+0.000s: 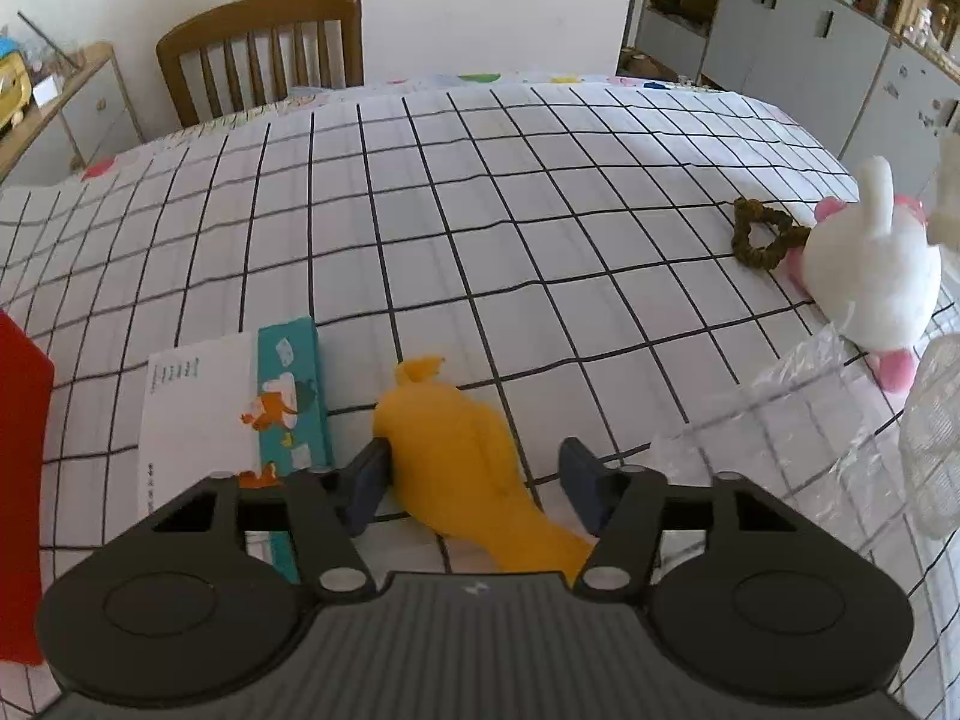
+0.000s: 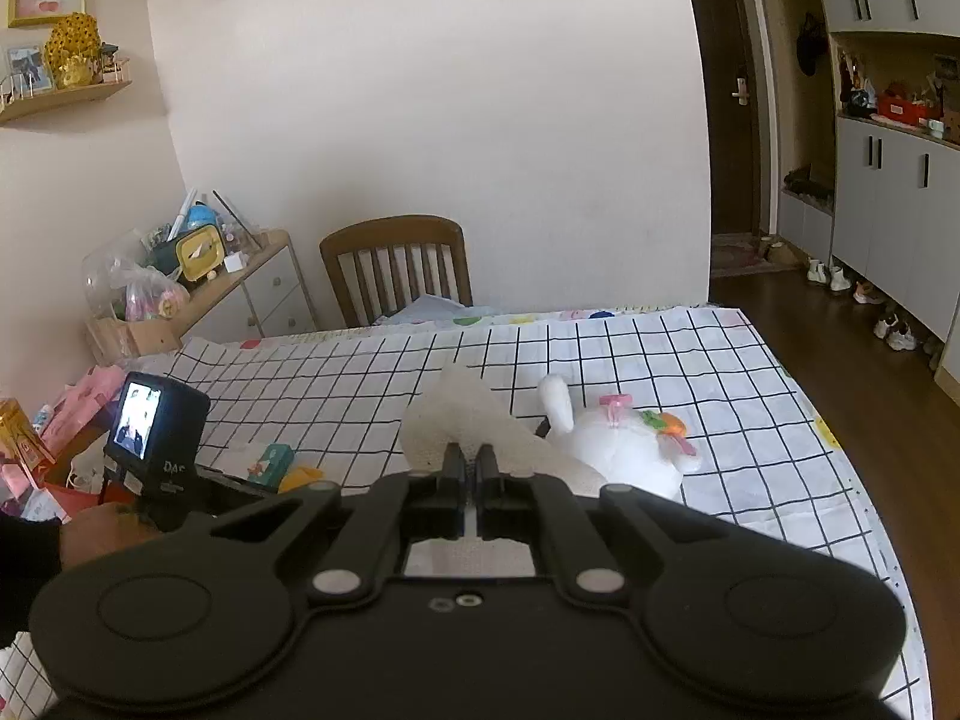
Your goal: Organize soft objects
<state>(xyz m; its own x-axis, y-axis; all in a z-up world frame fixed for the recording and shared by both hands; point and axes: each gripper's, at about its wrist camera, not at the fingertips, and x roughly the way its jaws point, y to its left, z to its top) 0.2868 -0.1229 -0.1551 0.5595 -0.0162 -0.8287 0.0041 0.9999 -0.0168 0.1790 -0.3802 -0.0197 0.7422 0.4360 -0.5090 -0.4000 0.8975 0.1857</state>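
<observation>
Two soft things concern us: the yellow toy [image 1: 462, 456] lies on the table [image 1: 540, 192] between our left gripper's [image 1: 474, 486] spread fingers, light and squashy, best pinched across its thick middle; our right gripper [image 2: 471, 462] is clamped on a limp cream cloth [image 2: 462, 414].

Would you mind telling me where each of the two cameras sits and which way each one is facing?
Left wrist: on the left gripper, angled down at the checked tablecloth; its open fingers straddle the yellow soft toy.
Right wrist: on the right gripper, held higher, looking across the table to the wall; its fingers pinch a cream cloth; the left gripper's display shows at left.
Shared: wooden chair, white plush rabbit, teal box.
</observation>
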